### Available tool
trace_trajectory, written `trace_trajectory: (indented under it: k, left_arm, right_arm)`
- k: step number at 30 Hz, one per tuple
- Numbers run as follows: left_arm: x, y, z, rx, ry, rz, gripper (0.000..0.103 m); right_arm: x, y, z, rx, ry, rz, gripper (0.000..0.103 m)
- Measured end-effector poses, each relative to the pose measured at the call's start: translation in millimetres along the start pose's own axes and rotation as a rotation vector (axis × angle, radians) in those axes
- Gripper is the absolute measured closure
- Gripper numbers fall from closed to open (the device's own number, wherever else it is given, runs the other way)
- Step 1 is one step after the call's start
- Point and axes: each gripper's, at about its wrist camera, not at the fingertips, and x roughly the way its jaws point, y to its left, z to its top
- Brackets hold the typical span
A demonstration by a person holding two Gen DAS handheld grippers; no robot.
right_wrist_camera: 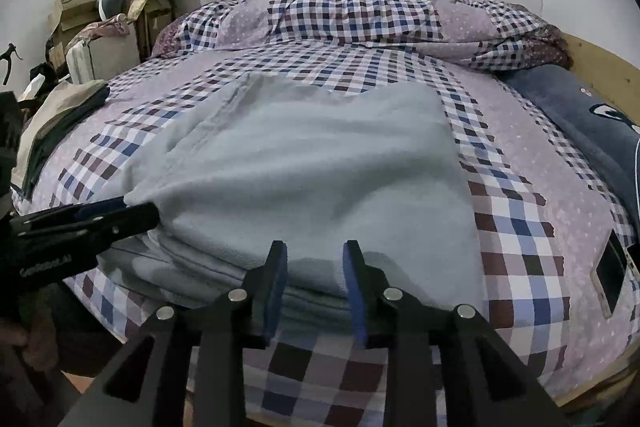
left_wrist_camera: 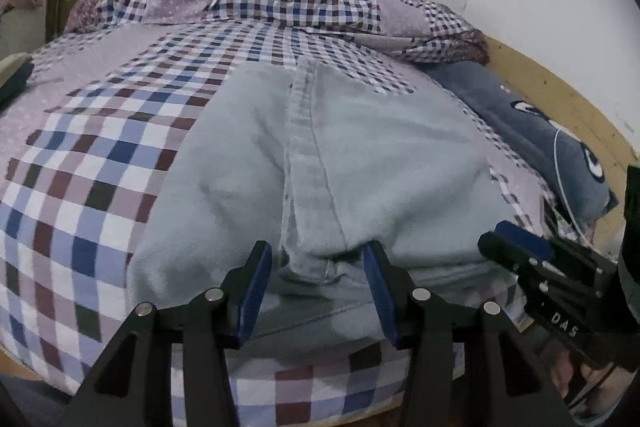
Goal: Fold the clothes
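A light blue garment (left_wrist_camera: 320, 155) lies folded on the checked bed (left_wrist_camera: 80, 167), its seam running away from me. In the left wrist view my left gripper (left_wrist_camera: 318, 261) is open at the garment's near edge, with a bunched fold between its blue pads. My right gripper (left_wrist_camera: 516, 239) shows at the right edge of that view. In the right wrist view the garment (right_wrist_camera: 312, 155) is stacked in layers. My right gripper (right_wrist_camera: 316, 267) is open, straddling the near edge of the layers. My left gripper (right_wrist_camera: 120, 213) reaches in from the left at the garment's left corner.
A rumpled checked quilt (right_wrist_camera: 360, 19) is heaped at the far end of the bed. A dark blue pillow (right_wrist_camera: 580, 119) lies along the wooden bed frame (right_wrist_camera: 600, 63) on the right. A phone (right_wrist_camera: 612, 275) rests near the right edge. Folded beige and dark clothes (right_wrist_camera: 52, 123) sit at the left.
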Motion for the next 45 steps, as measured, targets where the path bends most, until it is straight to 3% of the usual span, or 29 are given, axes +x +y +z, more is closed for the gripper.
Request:
trace_trajectory:
  k: [2,5,10,14,24,25,28,29,30,31,33,36,38,43,45]
  left_arm:
    - [3,2,1,0.001,0.002,-0.009,0.052]
    - [8,13,6,-0.051,0.018,-0.058,0.064]
    - [-1,38,10,-0.233,0.036,-0.171,0.065]
    - [-18,57,4,-0.335,0.020,-0.158,0.061]
    - [7,52,0,-0.307,0.121,-0.233,0.061]
    - [10,52,-1,-0.302,0.128,-0.228,0.070]
    - [11,61,-5,-0.359,0.130,-0.260,0.075]
    - [9,64,-6,-0.370,0.131,-0.271,0.075]
    - [8,65,-6,-0.377,0.131,-0.277,0.076]
    - [6,66,-6,-0.383,0.131,-0.282,0.082]
    - [2,71,-6,-0.415,0.119,-0.327,0.082]
    - [-1,77,-2,-0.455,0.081,-0.416,0.073]
    - [3,79,-1,-0.463,0.081,-0.423,0.047]
    - [18,79,3,-0.466,0.116,-0.402,0.040]
    - [28,79,5,-0.454,0.138,-0.385,0.040]
  right_arm:
    - [1,-1,0,0.003,-0.002,0.005,0.070]
    - [-2,-1,2,0.008,-0.020,0.020,0.069]
    - [-16,8,3,-0.022,-0.083,0.080,0.055]
    - [-23,26,5,-0.103,-0.127,0.114,0.051]
    - [5,100,0,-0.443,-0.163,0.116,0.053]
    - [6,103,0,-0.457,-0.167,0.115,0.054]
    - [5,106,3,-0.449,-0.172,0.123,0.068]
    - [5,107,4,-0.446,-0.174,0.125,0.079]
    - [5,108,5,-0.443,-0.176,0.128,0.096]
    - [5,109,6,-0.440,-0.178,0.131,0.100]
    - [4,111,8,-0.434,-0.181,0.136,0.101]
    - [13,110,7,-0.412,-0.133,0.176,0.101]
    - [27,106,1,-0.391,-0.071,0.209,0.101]
    - [20,110,0,-0.385,-0.035,0.336,0.096]
    - [14,116,-8,-0.434,-0.029,0.329,0.084]
